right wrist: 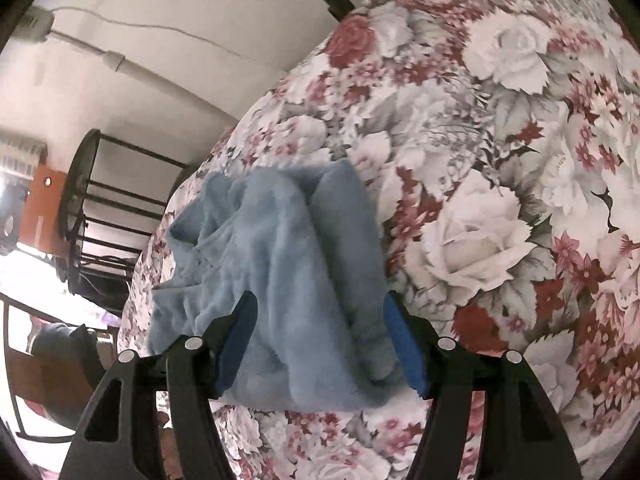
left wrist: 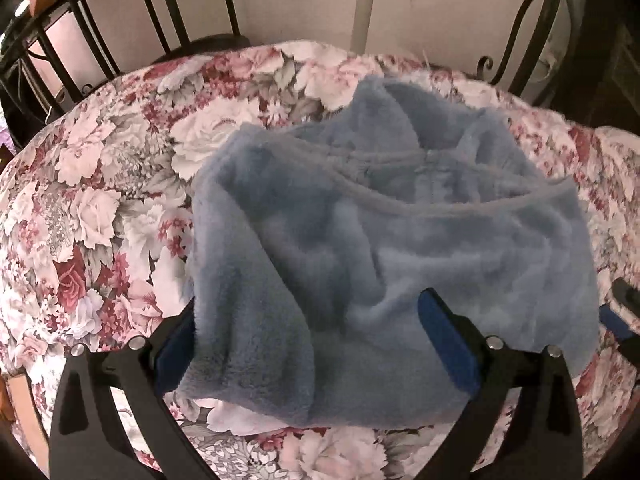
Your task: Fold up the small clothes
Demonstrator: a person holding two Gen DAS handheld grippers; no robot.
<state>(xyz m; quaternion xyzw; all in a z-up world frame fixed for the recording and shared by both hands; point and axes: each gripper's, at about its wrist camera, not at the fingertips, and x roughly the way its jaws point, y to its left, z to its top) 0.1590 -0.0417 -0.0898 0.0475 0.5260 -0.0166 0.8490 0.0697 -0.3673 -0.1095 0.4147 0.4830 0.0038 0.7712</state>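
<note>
A fluffy light-blue garment [left wrist: 380,240] lies crumpled on the floral bedspread [left wrist: 100,200]. My left gripper [left wrist: 310,344] hangs just over its near edge with the jaws wide. A fold of cloth laps over the left pad [left wrist: 174,350], and the right pad [left wrist: 444,344] rests on top of the fabric. At the right edge of this view, part of my right gripper [left wrist: 622,320] shows beside the garment. In the right wrist view the garment [right wrist: 272,248] sits bunched between the spread fingers of my right gripper [right wrist: 320,344], and the pads do not squeeze it.
A black metal bed frame [left wrist: 160,20] runs along the far side against a pale wall. The right wrist view shows more black railing [right wrist: 92,216] at the left, a white pipe [right wrist: 160,76] on the wall, and open bedspread [right wrist: 500,160] to the right.
</note>
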